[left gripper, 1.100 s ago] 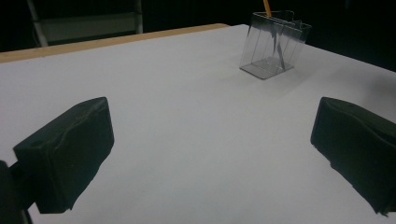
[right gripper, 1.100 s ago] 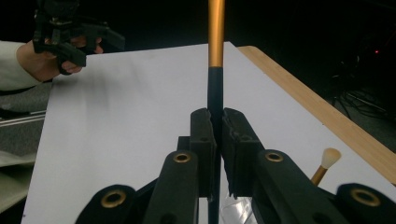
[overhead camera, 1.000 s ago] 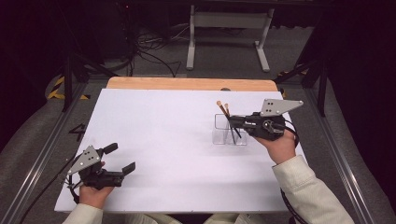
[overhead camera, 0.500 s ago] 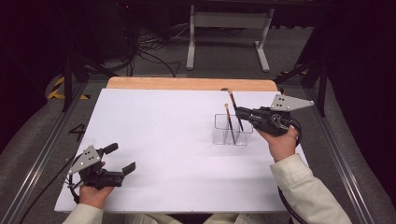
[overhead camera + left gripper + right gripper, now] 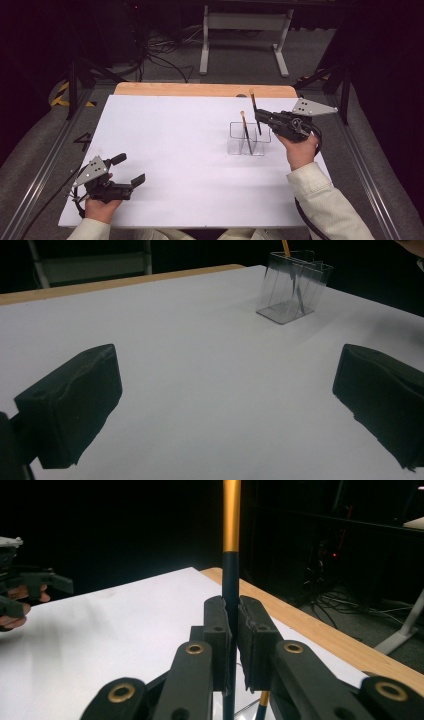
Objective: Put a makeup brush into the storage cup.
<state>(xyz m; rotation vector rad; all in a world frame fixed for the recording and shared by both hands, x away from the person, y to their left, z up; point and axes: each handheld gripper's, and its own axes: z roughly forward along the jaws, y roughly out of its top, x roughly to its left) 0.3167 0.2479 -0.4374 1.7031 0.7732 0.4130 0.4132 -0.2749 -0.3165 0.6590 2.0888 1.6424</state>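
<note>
My right gripper [image 5: 260, 118] [image 5: 233, 630] is shut on a thin black stick with a gold upper part [image 5: 255, 111] [image 5: 231, 555], held nearly upright. Its lower end hangs at the right half of a clear two-part container [image 5: 235, 145] [image 5: 292, 290] on the white table; I cannot tell whether it reaches inside. A second, similar stick [image 5: 245, 131] [image 5: 286, 247] leans in the container. My left gripper [image 5: 129, 169] [image 5: 225, 405] rests low at the table's near left, open, with nothing between its pads. It also shows far off in the right gripper view [image 5: 30, 587].
The white sheet [image 5: 175, 150] covers a wooden tabletop whose bare edge [image 5: 200, 90] shows at the back. Metal rails run along both sides. A white stand [image 5: 240, 30] and cables lie on the floor beyond the table.
The right gripper has carried its stick to the right and slightly up, and the stick has turned from tilted to nearly upright. The other stick stays in the container. The left gripper has not moved.
</note>
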